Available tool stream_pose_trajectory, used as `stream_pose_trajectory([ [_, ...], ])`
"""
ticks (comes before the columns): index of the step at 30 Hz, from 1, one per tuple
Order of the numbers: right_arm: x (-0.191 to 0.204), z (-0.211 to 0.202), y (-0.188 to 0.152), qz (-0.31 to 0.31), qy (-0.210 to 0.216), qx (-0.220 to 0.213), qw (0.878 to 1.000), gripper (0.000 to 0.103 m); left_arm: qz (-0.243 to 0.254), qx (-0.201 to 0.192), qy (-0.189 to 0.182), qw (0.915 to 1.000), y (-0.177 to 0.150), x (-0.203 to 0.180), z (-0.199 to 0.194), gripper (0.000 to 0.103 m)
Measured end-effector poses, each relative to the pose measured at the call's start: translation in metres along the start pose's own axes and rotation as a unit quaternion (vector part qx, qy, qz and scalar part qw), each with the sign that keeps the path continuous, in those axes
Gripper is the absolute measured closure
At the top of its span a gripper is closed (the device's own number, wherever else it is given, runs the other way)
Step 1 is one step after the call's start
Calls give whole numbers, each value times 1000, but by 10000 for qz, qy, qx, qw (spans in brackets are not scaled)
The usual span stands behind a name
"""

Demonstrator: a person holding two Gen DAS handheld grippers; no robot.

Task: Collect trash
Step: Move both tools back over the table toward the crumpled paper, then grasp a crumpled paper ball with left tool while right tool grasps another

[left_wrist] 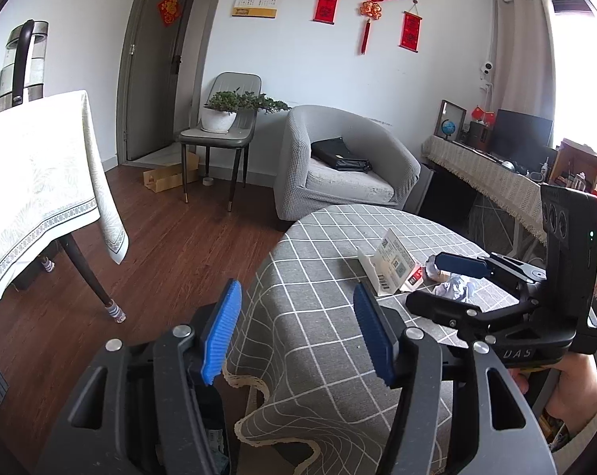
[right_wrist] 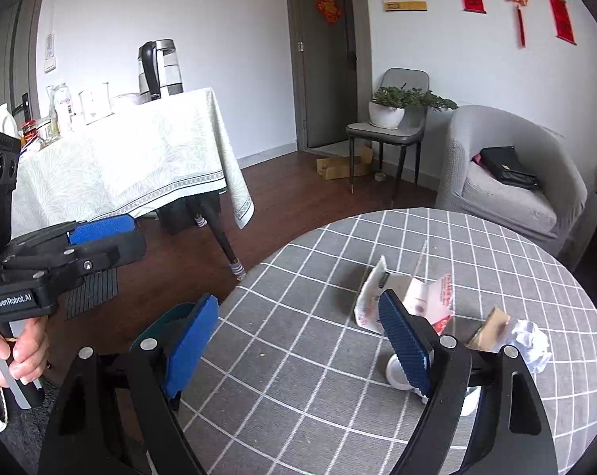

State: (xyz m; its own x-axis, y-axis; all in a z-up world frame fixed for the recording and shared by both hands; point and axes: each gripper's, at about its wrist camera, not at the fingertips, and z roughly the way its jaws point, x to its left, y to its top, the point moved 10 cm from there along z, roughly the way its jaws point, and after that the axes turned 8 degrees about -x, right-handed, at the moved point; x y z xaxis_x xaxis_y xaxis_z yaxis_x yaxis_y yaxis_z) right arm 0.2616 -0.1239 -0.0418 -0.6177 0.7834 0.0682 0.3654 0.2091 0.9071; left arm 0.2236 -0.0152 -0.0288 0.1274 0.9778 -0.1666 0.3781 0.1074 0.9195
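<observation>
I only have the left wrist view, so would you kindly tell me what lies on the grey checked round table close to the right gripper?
Observer: A small white round object lies on the grey checked cloth, partly hidden behind one finger of the right gripper. Your view misses it.
Operator: Thank you. Is anything between that gripper's fingers?
Observer: No, the gripper is open, with only bare cloth in the gap.
Operator: Anything else nearby?
Observer: A brown cardboard scrap sits beside the crumpled white paper ball.

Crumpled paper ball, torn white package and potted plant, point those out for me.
Crumpled paper ball (right_wrist: 530, 342), right wrist view, its white middle.
Torn white package (left_wrist: 389, 271), left wrist view, its printed side.
Potted plant (right_wrist: 386, 114), right wrist view, its white pot.
</observation>
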Motion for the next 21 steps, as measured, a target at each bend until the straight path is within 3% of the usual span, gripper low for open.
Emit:
stream_pose_trajectory([
  [7, -53, -29, 5, 460, -358, -236, 9980, 19, 67, 21, -340, 9994, -2, -41, 12, 28],
  [14, -112, -56, 10, 1147, -732, -492, 9895, 19, 209, 206, -790, 9964, -8, -99, 36, 24],
  [21, -145, -68, -9, 1555, -884, -382, 9831, 19, 445, 329, -998, 9935, -9, -138, 64, 20],
])
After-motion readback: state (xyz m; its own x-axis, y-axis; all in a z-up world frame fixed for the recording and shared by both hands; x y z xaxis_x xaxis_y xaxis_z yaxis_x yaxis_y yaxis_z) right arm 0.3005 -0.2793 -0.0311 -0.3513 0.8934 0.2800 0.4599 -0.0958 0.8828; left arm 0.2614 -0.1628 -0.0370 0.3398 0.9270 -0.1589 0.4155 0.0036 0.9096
